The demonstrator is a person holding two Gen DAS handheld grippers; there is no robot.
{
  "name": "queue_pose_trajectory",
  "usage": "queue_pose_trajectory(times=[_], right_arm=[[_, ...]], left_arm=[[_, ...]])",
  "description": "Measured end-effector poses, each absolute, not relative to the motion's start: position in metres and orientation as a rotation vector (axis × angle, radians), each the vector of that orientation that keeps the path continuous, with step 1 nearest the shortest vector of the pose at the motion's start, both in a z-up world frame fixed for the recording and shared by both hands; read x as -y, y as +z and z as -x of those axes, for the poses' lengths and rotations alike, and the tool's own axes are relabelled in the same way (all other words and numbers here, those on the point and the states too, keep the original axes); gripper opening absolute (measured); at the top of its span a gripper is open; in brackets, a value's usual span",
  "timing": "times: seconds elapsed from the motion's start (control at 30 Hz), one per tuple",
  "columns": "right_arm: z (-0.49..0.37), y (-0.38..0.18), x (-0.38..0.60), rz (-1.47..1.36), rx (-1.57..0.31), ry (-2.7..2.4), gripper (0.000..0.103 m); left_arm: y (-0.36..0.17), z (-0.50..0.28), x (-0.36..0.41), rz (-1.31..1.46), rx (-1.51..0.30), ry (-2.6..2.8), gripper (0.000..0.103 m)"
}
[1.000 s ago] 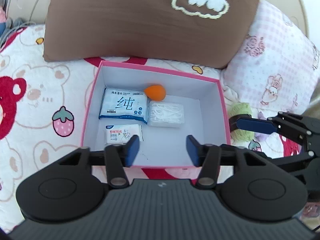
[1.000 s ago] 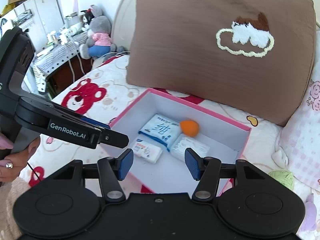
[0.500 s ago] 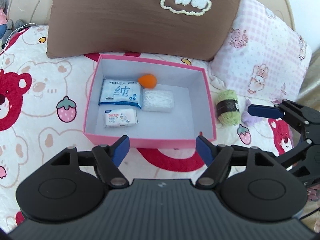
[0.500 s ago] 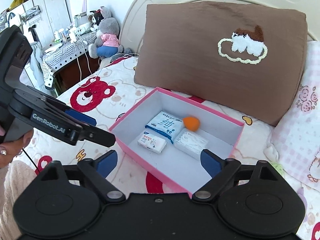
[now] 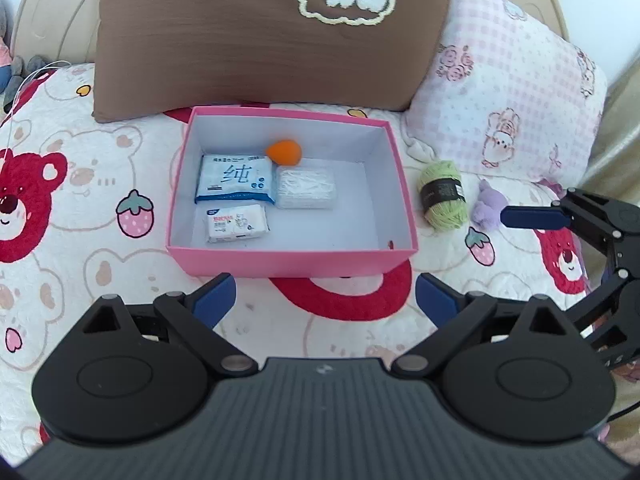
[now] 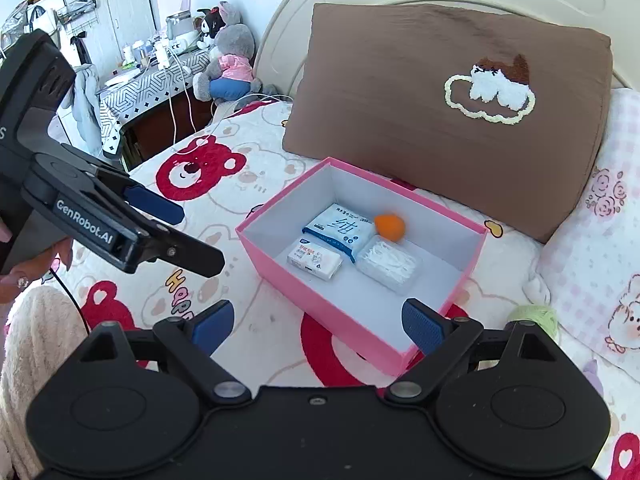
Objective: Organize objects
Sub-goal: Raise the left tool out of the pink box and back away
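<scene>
Left wrist view: the left claw (image 5: 325, 300) is opening, empty, short of the pink box (image 5: 288, 258). The green yarn (image 5: 442, 194) lies on the bed beside the box, likely next; approach from above.

Right wrist view: the right claw (image 6: 318, 326) is spread, empty; yarn (image 6: 534, 316) barely visible.

Both grippers now sit back from the pink box (image 5: 288, 262), no longer over its near edge. The left gripper (image 5: 325, 300) is opening wider, with nothing between its blue pads. The right gripper (image 6: 318, 324) stands wide apart too, up from half closed.
</scene>
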State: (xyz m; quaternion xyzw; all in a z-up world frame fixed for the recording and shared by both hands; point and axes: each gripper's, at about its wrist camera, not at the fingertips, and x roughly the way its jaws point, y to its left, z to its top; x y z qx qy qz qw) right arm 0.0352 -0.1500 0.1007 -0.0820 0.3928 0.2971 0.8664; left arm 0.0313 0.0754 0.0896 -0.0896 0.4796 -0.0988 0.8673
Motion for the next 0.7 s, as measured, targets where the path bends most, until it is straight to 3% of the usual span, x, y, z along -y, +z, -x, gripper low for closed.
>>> queue_pose_trajectory(times=[0.7], right_arm=[[0.002, 0.107, 0.175, 0.176, -0.868, 0.673, 0.093]], left_arm=[[0.072, -0.005, -0.047, 0.202, -1.091, -0.283, 0.098]])
